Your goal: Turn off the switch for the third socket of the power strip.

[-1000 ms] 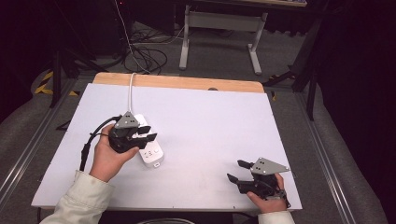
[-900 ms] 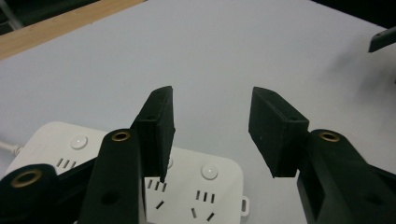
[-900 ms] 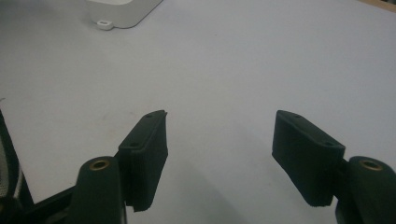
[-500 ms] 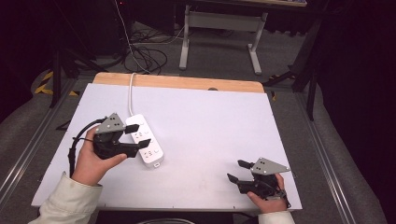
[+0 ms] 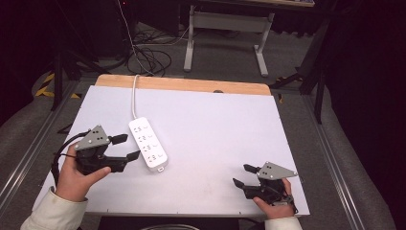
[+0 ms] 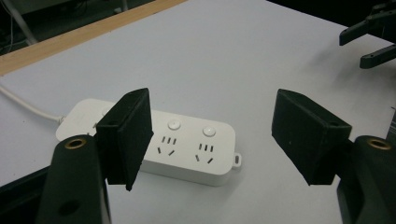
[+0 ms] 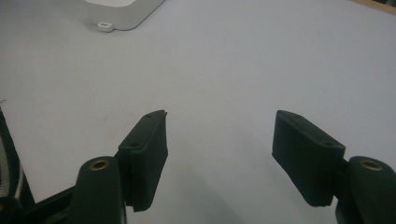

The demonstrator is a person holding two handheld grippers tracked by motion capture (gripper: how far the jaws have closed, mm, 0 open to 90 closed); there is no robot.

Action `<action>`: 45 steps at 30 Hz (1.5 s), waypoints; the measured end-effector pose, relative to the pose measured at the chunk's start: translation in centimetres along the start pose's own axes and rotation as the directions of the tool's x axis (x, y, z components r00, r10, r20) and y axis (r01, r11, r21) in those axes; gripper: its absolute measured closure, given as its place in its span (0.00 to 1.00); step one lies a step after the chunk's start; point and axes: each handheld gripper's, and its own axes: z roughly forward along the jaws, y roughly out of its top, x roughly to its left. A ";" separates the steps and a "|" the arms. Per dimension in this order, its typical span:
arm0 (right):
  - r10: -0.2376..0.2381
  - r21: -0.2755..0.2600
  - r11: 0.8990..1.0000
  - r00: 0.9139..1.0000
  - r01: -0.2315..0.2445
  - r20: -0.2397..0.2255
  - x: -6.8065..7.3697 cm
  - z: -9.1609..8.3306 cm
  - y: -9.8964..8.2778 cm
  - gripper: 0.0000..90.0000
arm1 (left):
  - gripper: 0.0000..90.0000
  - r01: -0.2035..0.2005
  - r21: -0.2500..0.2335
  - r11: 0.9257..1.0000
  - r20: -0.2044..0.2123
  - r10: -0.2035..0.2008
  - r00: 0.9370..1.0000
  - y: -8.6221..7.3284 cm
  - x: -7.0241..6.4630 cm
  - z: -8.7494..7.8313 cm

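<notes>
A white power strip [image 5: 148, 143] with several sockets lies flat on the white table [image 5: 215, 124], its white cable [image 5: 133, 98] running to the far edge. My left gripper [image 5: 125, 147] sits just left of the strip, apart from it; its jaws have just been opening and stand wide with nothing between them. In the left gripper view the power strip [image 6: 187, 147] lies beyond the left gripper [image 6: 212, 135], its near end clear of the pads. My right gripper [image 5: 242, 174] rests near the front right corner, open and empty. The right gripper [image 7: 219, 154] faces bare table, with the power strip's end [image 7: 122, 11] far off.
A wooden strip [image 5: 182, 85] edges the table's far side. Beyond it stand a metal stand [image 5: 225, 33] and loose cables [image 5: 143, 55] on the floor. Metal rails run along both sides of the table.
The left gripper has let go of the power strip, opened its jaws and drawn back to the left. The strip stays where it lay. The right gripper has not moved.
</notes>
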 end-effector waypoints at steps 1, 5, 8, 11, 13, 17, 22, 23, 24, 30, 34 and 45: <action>0.000 0.000 1.000 1.000 0.000 0.000 0.0 0.0 0.0 0.39 | 0.32 0.004 -0.007 1.000 0.007 -0.004 1.000 -0.3 0.1 0.0; -0.001 0.000 1.000 1.000 0.001 0.001 0.0 0.0 0.0 0.39 | 0.30 -0.016 -0.020 1.000 -0.003 0.016 1.000 -1.5 0.4 -0.4; 0.000 0.001 1.000 1.000 0.000 -0.001 0.0 0.0 0.0 0.39 | 0.29 0.014 -0.034 0.999 0.016 -0.013 1.000 -2.5 0.6 -0.8; 0.000 0.003 1.000 1.000 0.000 -0.001 0.0 0.0 0.0 0.39 | 0.27 0.026 -0.050 0.998 0.023 -0.025 0.999 -3.5 0.9 -1.2; 0.000 0.005 1.000 1.000 0.000 -0.001 0.0 0.1 0.0 0.39 | 0.25 0.032 -0.055 0.998 0.035 -0.030 0.999 -4.2 1.2 -1.3; -0.002 0.004 1.000 1.000 0.002 0.000 0.1 0.0 0.0 0.39 | 0.26 0.041 -0.056 0.998 0.042 -0.039 0.998 -6.0 1.6 -1.5; -0.002 0.006 1.000 1.000 0.002 0.000 0.1 0.1 0.0 0.39 | 0.25 0.032 -0.057 0.998 0.032 -0.030 0.999 -7.5 1.8 -2.0; -0.002 0.005 1.000 1.000 0.002 -0.001 0.1 0.1 0.0 0.39 | 0.25 0.033 -0.058 0.998 0.032 -0.031 0.999 -7.7 1.8 -2.1; -0.001 0.005 1.000 1.000 0.001 -0.001 0.1 0.1 0.0 0.39 | 0.25 0.031 -0.061 0.998 0.030 -0.029 0.999 -7.9 1.8 -2.1; -0.001 0.007 1.000 1.000 0.001 -0.004 0.1 0.1 0.0 0.39 | 0.25 0.035 -0.076 0.997 0.026 -0.033 0.999 -9.1 1.9 -2.4; 0.000 0.008 1.000 1.000 0.000 -0.006 0.1 0.1 0.0 0.39 | 0.25 0.051 -0.076 0.996 0.031 -0.049 0.998 -9.7 2.0 -2.4; -0.001 0.008 1.000 1.000 0.001 -0.006 0.1 0.1 0.0 0.39 | 0.24 0.029 -0.044 0.999 -0.002 -0.029 1.000 -11.3 1.9 -2.1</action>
